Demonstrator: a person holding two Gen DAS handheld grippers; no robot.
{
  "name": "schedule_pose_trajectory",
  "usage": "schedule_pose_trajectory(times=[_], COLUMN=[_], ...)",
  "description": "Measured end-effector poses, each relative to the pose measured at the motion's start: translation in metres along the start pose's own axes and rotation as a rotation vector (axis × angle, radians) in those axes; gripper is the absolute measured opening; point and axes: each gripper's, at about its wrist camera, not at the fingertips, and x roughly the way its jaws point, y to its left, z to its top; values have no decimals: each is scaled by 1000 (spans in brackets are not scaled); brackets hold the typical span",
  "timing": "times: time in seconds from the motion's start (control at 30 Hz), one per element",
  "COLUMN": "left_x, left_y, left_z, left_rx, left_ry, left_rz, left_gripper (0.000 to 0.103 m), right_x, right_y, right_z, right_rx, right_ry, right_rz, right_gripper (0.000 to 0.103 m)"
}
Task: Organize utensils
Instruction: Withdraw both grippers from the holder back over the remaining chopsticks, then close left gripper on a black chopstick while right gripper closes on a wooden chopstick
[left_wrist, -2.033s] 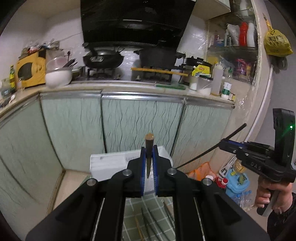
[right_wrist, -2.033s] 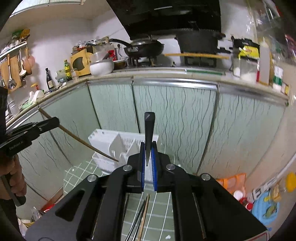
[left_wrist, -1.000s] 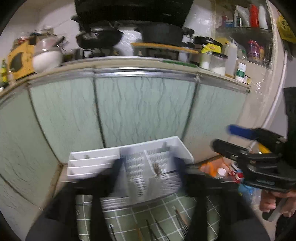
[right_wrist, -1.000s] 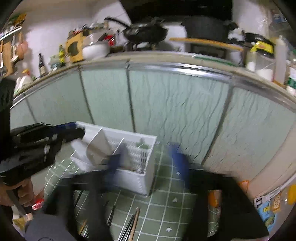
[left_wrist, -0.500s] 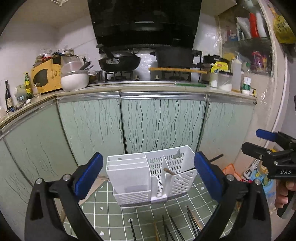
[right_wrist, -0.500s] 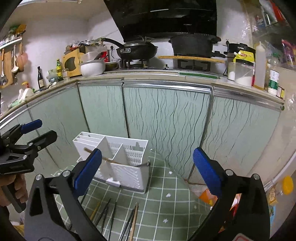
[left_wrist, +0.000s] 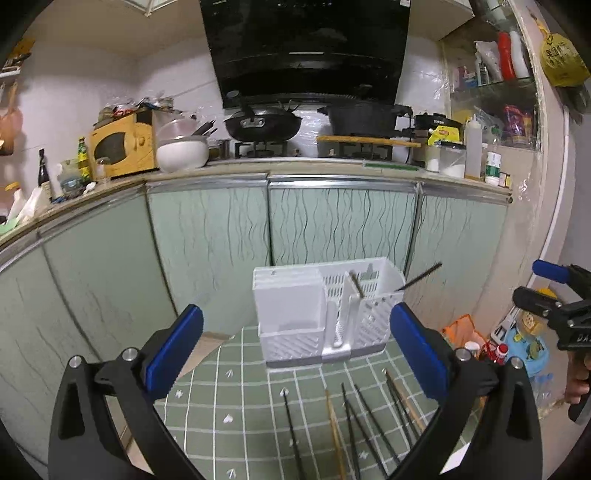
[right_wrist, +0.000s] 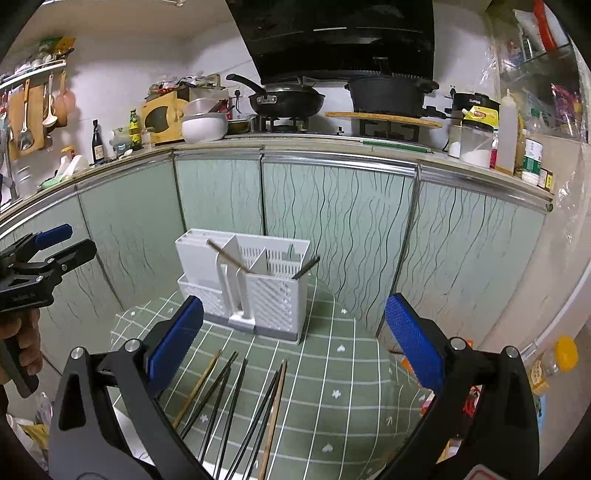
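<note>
Both tongs stand wide, blue pads far apart and gripping nothing: the left tongs (left_wrist: 295, 341) and the right tongs (right_wrist: 293, 338) hover above the near edge of a green checked mat (right_wrist: 332, 369) covering the low counter in front of pale green kitchen cabinets (right_wrist: 332, 229). At the mat's far edge sits a white utensil caddy (right_wrist: 266, 295), its slotted compartments holding two chopsticks: a brown chopstick (right_wrist: 229, 256) leaning with its top toward the left corner, and a dark chopstick (right_wrist: 306, 267) tilted out over the right wall. Loose chopsticks (right_wrist: 236, 398), dark ones and wooden ones, lie on the mat between the tongs and the caddy, long axes running roughly from near edge to far edge. The left wrist view alone catches the right tongs (left_wrist: 546, 288) from the side; the right wrist view alone shows ladles hanging on a wall rack (right_wrist: 33, 110)
</note>
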Motion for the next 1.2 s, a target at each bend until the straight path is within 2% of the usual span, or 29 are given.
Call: schedule_pose_trajectory(times=[0.37, 0.67, 0.8, 1.2], left_x=[-24, -26, -23, 0], left_y=[11, 15, 15, 15], left_z=[-57, -94, -112, -182], left_rx=[20, -14, 2, 13], left_ry=[0, 22, 32, 101], left_rz=[69, 51, 89, 81], left_gripper=[98, 98, 98, 98], right_x=[-7, -3, -1, 31], right_y=[5, -1, -3, 4], right_z=[-47, -92, -111, -175], right_rx=[17, 45, 58, 37], right_ry=[16, 36, 39, 106], right_rz=[0, -42, -53, -72], right_gripper=[95, 95, 95, 95])
